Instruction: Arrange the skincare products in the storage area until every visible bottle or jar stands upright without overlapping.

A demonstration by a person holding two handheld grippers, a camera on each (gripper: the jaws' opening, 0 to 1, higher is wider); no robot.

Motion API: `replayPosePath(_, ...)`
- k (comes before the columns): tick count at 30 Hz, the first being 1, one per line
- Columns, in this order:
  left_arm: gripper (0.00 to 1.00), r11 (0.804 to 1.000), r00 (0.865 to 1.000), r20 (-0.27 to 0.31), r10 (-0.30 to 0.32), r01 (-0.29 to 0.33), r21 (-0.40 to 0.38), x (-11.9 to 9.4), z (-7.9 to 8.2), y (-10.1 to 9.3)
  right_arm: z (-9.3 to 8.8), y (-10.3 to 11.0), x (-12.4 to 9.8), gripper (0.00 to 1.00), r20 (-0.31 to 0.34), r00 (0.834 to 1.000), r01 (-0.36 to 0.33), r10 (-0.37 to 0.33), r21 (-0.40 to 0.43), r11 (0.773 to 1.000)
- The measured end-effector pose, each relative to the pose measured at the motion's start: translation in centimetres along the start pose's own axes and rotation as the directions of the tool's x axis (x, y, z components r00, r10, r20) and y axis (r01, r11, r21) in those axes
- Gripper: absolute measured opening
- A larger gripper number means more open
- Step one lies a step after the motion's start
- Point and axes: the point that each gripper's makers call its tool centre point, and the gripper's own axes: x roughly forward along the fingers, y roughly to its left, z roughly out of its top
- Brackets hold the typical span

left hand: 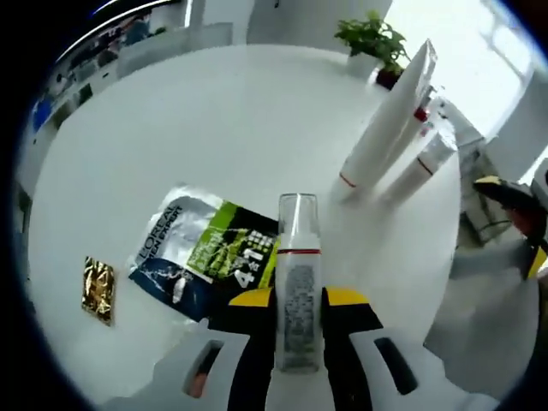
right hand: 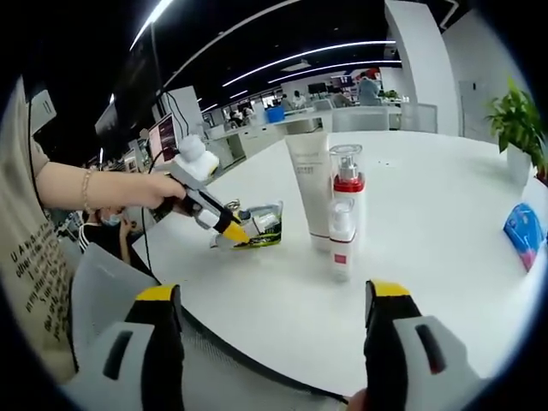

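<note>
The pump bottle (left hand: 298,291), slim rigid plastic with a clear cap, sat clamped between the left gripper (left hand: 297,304)'s jaws low over the white round table (left hand: 231,128), looking light and slick, best held mid-body. The right gripper (right hand: 274,300) hung released, jaws wide, facing the upright white tube (right hand: 309,184) and two standing pump bottles (right hand: 345,210). A glossy soft sachet (left hand: 201,253) lay flat beside a gold foil packet (left hand: 98,289).
</note>
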Motion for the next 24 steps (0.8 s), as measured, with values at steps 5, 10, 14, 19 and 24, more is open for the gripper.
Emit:
replayPosePath(5,0.16,0.998,0.994,0.090,-0.065,0.066,-0.011,-1.2,1.0,-2.3,0.6,0.6,-0.1,0.86,0.023,1.000,-0.008,0.008,-0.025,1.000)
replayPosePath(10,0.17,0.993,0.981,0.155,-0.114,0.116,-0.005,-2.5,1.6,-4.6,1.4,1.1,0.0,0.85,0.041,0.999,-0.025,0.027,-0.045,0.999)
replayPosePath(14,0.17,0.985,0.963,0.210,-0.166,0.172,-0.008,-3.7,2.0,-6.5,3.3,2.2,0.4,0.84,0.116,0.991,-0.067,0.066,0.007,0.998)
replayPosePath(19,0.17,0.957,0.907,0.330,-0.263,0.288,-0.027,-6.2,3.3,-9.4,5.4,3.7,0.8,0.80,0.200,0.971,-0.149,0.131,0.081,0.985)
replayPosePath(24,0.17,0.931,0.850,0.415,-0.323,0.365,-0.023,-8.3,4.4,-10.8,7.3,4.7,0.9,0.77,0.252,0.954,-0.192,0.162,0.100,0.976)
